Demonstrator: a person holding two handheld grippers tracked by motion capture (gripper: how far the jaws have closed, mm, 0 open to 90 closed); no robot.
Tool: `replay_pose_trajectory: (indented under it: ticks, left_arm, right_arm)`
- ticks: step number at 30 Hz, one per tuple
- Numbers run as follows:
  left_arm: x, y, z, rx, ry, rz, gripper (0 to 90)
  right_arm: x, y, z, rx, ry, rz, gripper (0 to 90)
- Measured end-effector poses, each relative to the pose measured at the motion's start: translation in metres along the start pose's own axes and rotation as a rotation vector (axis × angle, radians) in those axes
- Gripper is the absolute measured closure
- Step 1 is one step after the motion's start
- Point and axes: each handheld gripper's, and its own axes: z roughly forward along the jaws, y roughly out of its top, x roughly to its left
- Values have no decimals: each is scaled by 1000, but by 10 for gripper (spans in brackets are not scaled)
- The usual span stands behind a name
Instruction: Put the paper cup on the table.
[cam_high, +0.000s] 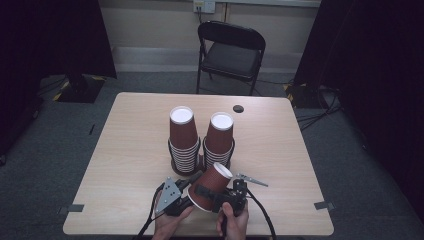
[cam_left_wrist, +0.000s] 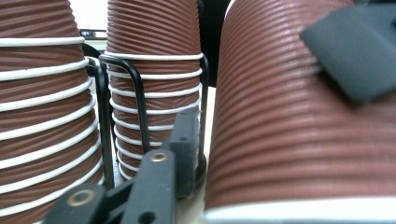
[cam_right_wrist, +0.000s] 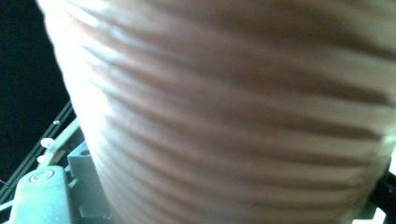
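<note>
Right claw (cam_high: 212, 195) clamps the cup (cam_high: 210, 187); overhead reveals two stacks (cam_high: 181, 140).

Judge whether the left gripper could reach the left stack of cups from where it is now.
Probably yes: the left gripper sits just in front of the left stack, with nothing between them; the tilted cup lies off to its side in the right gripper.

A brown ribbed paper cup (cam_high: 211, 187) with a white rolled rim and a white base is held upside down and tilted above the near edge of the desk (cam_high: 125, 150), its base pointing up and away toward the right stack of cups (cam_high: 219, 140). The right tongs (cam_high: 216, 195) wrap a black jaw across its ribbed wall. Up close, in the left gripper view, its wall (cam_left_wrist: 299, 130) shows fine horizontal ridges, with the white rim at the bottom.
</note>
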Motion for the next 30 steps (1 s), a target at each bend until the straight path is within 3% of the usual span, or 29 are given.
replay_pose_trajectory:
  ticks: [7, 21, 30]
  left_arm:
    - [1, 0, 1, 16, -13, -13, 790]
    - [1, 0, -3, 37, -9, -24, 834]
    - [4, 2, -6, 58, -17, -41, 840]
  right_arm:
    - [-1, 2, -1, 2, -2, -7, 108]
    - [-1, 13, -8, -36, -57, -44, 100]
    - [-3, 19, -9, -43, -53, -47, 105]
